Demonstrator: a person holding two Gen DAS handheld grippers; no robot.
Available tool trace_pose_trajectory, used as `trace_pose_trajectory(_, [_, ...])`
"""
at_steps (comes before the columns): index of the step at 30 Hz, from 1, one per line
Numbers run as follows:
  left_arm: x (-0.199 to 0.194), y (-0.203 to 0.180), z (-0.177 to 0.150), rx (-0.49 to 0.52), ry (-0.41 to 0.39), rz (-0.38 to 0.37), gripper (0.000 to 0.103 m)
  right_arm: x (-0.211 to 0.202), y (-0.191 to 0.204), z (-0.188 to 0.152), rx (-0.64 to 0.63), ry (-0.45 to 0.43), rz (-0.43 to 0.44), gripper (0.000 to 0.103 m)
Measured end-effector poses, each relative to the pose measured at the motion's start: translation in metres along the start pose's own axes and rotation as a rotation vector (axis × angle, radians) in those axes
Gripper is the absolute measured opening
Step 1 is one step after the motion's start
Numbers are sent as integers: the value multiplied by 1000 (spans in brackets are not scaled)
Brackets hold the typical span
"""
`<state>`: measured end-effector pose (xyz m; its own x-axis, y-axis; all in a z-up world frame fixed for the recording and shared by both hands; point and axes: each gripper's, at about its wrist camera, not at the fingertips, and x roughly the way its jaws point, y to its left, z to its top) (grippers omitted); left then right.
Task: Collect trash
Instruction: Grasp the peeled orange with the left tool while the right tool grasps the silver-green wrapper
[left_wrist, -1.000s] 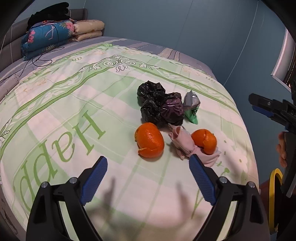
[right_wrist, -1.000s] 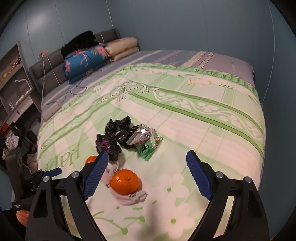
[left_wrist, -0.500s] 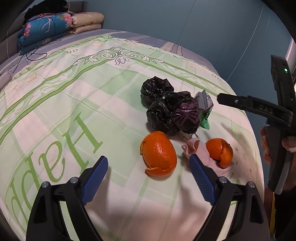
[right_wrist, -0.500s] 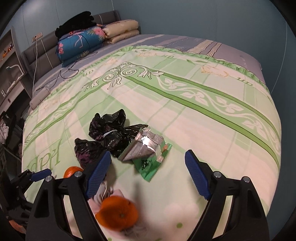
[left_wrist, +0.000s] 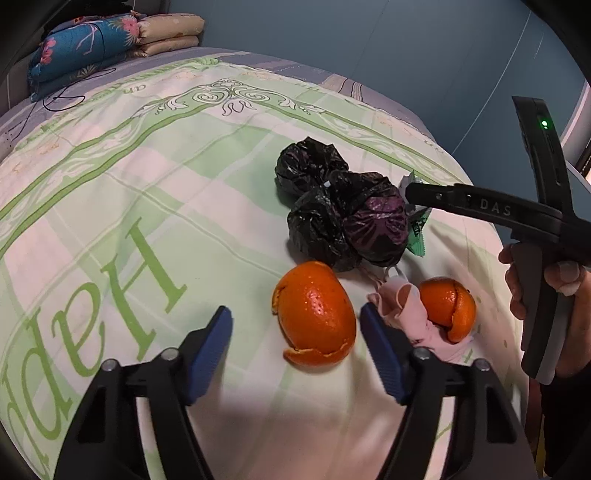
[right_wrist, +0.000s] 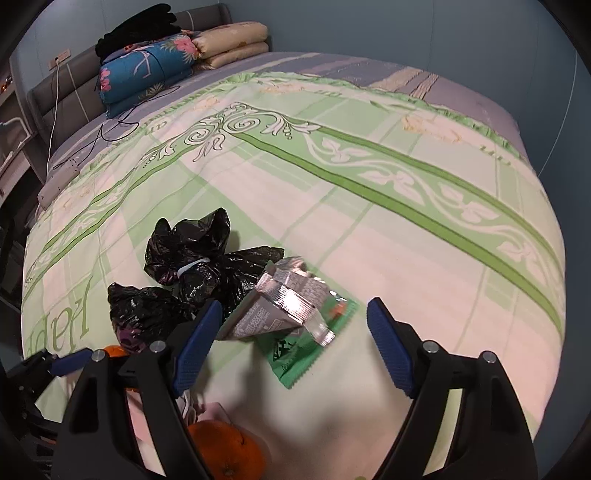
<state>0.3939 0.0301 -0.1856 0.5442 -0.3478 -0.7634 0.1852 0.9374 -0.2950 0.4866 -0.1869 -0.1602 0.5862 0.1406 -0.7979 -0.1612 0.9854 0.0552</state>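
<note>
Both grippers have dropped closer. Left gripper (left_wrist: 295, 343) closing around peel (left_wrist: 314, 314), pads not touching; right gripper (right_wrist: 291, 339) closing over wrapper (right_wrist: 284, 306) on bed (right_wrist: 406, 240). Centre before squeezing.

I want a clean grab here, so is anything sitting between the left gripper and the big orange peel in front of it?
Nothing visible does. The left gripper, its jaws closing, faces the orange peel with only bare bedspread ahead. A pink cloth lies just outside its right finger, apart from the peel.
</note>
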Motion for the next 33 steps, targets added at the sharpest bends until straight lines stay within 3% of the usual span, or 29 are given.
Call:
trace_pose_trajectory(5, [3, -4, 1, -2, 4, -41, 42, 7, 1, -1, 10, 22, -9, 61])
trace_pose_trajectory(10, [3, -5, -2, -3, 2, -56, 38, 8, 0, -6, 15, 32, -5, 52])
trace_pose_trajectory(21, [-3, -1, -4, -32, 8, -67, 35, 5, 4, -12, -5, 33, -5, 16])
trace_pose_trajectory(33, [-36, -4, -14, -19, -15, -71, 35, -39, 0, -18, -1, -36, -9, 16])
